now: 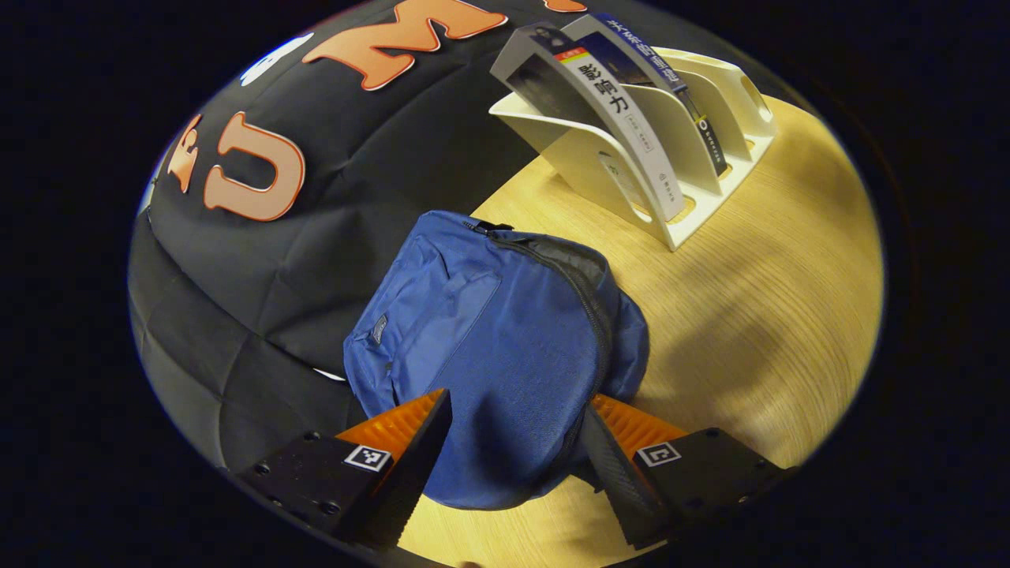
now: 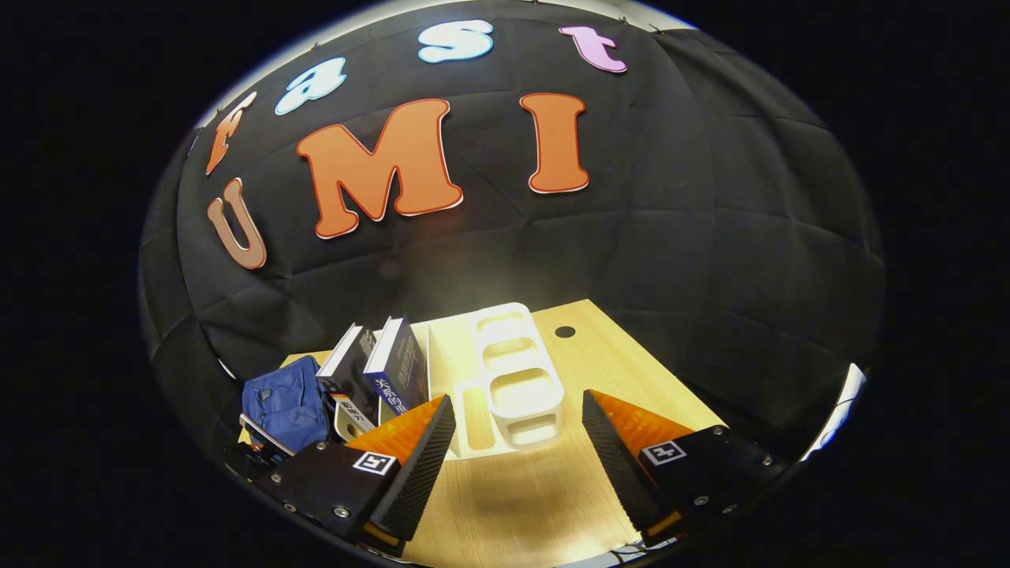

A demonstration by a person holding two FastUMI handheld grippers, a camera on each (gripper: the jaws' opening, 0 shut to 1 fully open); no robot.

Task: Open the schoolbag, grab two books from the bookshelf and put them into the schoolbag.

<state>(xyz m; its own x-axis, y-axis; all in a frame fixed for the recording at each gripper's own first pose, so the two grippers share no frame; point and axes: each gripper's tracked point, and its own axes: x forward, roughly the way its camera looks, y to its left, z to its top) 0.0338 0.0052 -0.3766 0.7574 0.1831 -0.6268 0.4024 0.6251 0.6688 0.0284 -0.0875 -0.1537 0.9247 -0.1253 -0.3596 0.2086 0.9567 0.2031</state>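
While both tools, left tool [image 1: 517, 442] and right tool [image 2: 517, 442], stand apart, the limp fabric schoolbag [image 1: 489, 347] on the bench [image 1: 757, 315] is probably best taken at its zipper pull [image 1: 481, 227] at 12 o'clock.

Left gripper view looks down close on schoolbag [image 1: 489, 347]; both views share bookshelf [image 1: 671, 150]

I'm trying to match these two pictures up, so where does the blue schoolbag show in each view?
Left gripper view: the schoolbag lies in the lower centre, between the left gripper fingers, which stand open.
Right gripper view: it sits low at the left edge, left of the books.
Shared landmark: the white bookshelf, upper right in the left gripper view, centre in the right gripper view.
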